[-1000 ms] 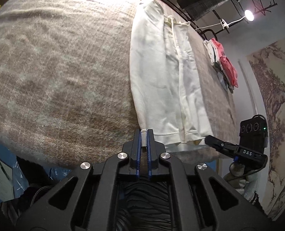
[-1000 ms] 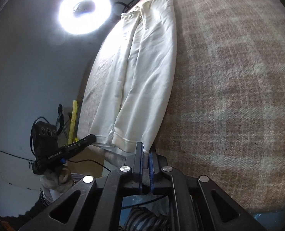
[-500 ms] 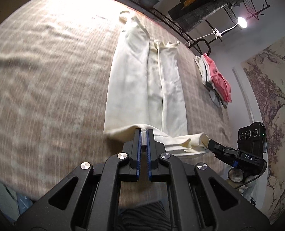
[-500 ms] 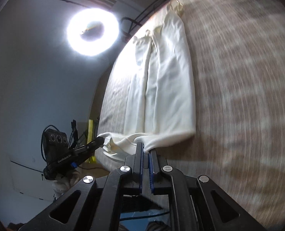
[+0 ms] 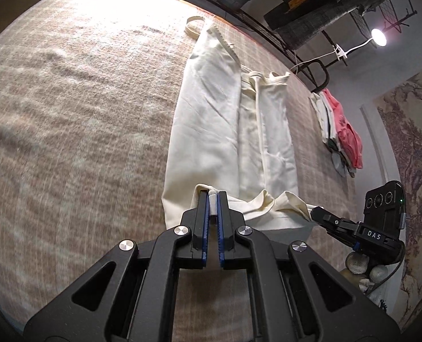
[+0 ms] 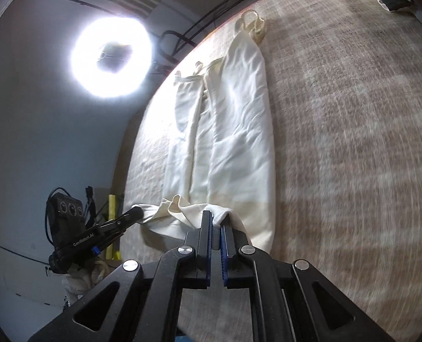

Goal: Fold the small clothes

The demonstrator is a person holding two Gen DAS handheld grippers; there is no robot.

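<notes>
Left wrist view: each hand-held gripper (image 5: 213, 199) pinches the cream garment's (image 5: 211, 131) near hem, cloth stretching away ahead.

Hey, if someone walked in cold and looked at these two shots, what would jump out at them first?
A long cream garment stretched along the plaid blanket, its near hem lifted and pinched at two corners by the left gripper and the right gripper, both with jaws shut on the cloth. Next, the glaring ring light up left in the right wrist view, and a pink-topped pile of clothes at the blanket's far right edge.

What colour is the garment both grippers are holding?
Cream white garment; it shows best in the left wrist view.
</notes>
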